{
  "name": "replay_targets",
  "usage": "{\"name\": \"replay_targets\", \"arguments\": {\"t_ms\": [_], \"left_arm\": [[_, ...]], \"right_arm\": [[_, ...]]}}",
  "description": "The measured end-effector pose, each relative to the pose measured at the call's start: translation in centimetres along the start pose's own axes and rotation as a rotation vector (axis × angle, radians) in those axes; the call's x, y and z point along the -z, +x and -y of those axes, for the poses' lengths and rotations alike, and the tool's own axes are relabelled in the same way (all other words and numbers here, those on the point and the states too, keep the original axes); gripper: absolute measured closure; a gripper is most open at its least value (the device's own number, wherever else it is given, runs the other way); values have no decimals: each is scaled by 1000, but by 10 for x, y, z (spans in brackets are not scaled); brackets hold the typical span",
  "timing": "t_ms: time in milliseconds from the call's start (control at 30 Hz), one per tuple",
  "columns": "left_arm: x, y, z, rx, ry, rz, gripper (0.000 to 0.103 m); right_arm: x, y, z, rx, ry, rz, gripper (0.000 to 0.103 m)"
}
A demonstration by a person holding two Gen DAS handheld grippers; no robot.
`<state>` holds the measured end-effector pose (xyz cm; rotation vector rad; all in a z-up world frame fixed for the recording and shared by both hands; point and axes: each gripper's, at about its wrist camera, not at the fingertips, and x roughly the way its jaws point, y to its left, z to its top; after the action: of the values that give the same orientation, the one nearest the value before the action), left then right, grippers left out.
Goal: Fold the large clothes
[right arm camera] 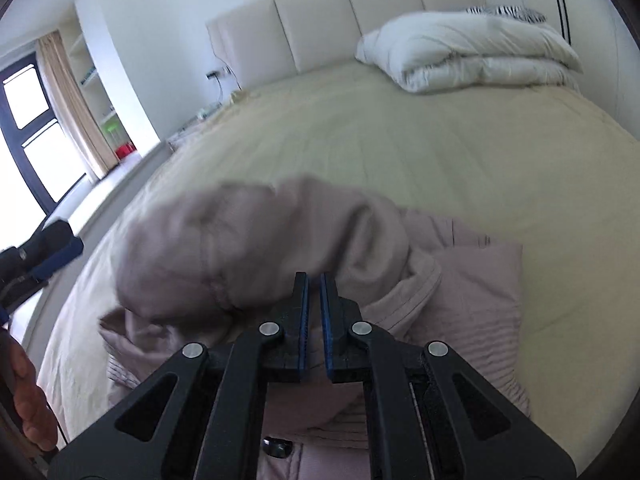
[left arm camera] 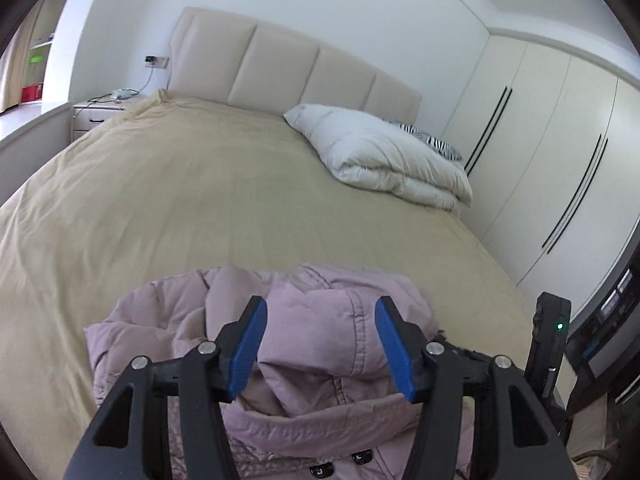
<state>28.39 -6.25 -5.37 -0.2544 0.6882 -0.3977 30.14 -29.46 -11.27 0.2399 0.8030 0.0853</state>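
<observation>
A quilted, mauve padded jacket is seen bunched at the lower centre on the smooth beige bedspread, the left gripper fingers spread apart above it, the right gripper fingers together without visible fabric between, with bare bed beyond.
</observation>
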Motion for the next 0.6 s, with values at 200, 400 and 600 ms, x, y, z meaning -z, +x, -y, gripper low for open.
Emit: {"name": "replay_targets", "arguments": {"t_ms": [200, 400, 600], "left_arm": [[71, 89, -30, -105, -40, -217, 45], [75, 70, -35, -74, -52, -196, 50], [56, 39, -41, -94, -63, -74, 50]], "right_arm": [[69, 38, 38, -112, 16, 6, 97], [44, 6, 42, -129, 31, 16, 96], [-6, -35, 18, -139, -62, 202, 96]]}}
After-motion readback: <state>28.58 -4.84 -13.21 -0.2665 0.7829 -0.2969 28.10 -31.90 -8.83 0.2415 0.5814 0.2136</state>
